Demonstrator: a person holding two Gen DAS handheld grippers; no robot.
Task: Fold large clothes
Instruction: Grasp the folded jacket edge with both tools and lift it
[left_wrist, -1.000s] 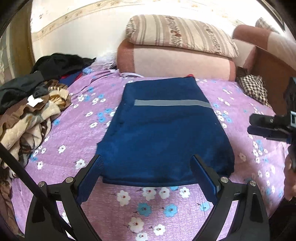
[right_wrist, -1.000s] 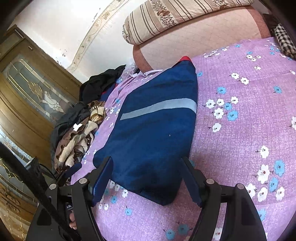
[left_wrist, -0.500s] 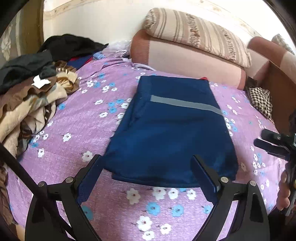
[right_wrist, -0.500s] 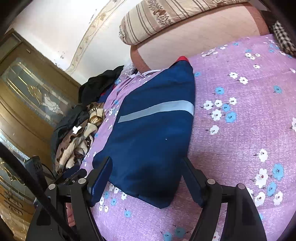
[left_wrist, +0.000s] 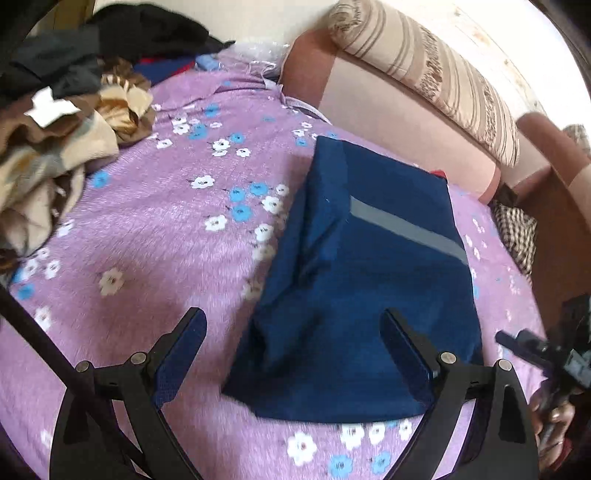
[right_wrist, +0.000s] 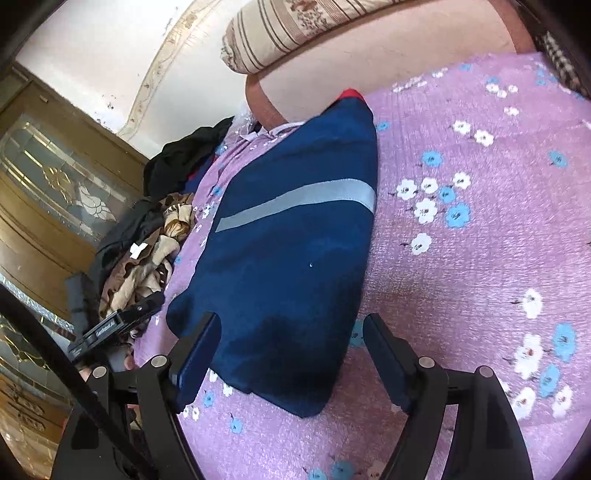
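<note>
A dark blue folded garment (left_wrist: 362, 288) with a grey stripe lies flat on the purple flowered bedspread (left_wrist: 155, 236); it also shows in the right wrist view (right_wrist: 288, 258). My left gripper (left_wrist: 293, 347) is open and empty, hovering over the garment's near left corner. My right gripper (right_wrist: 291, 350) is open and empty, over the garment's near right corner. The right gripper's fingers (left_wrist: 532, 343) show at the right edge of the left wrist view. The left gripper's finger (right_wrist: 118, 325) shows at the left of the right wrist view.
A heap of unfolded clothes (left_wrist: 55, 122) lies at the left of the bed. A striped pillow (left_wrist: 424, 74) rests on a pink bolster (left_wrist: 399, 140) at the head. A checked cloth (left_wrist: 517, 236) lies at the right. A wooden glazed door (right_wrist: 48, 192) stands beyond the bed.
My left gripper has swung left, so the garment now sits to the right in its view. My right gripper has shifted slightly closer to the garment's near corner. Both stay open.
</note>
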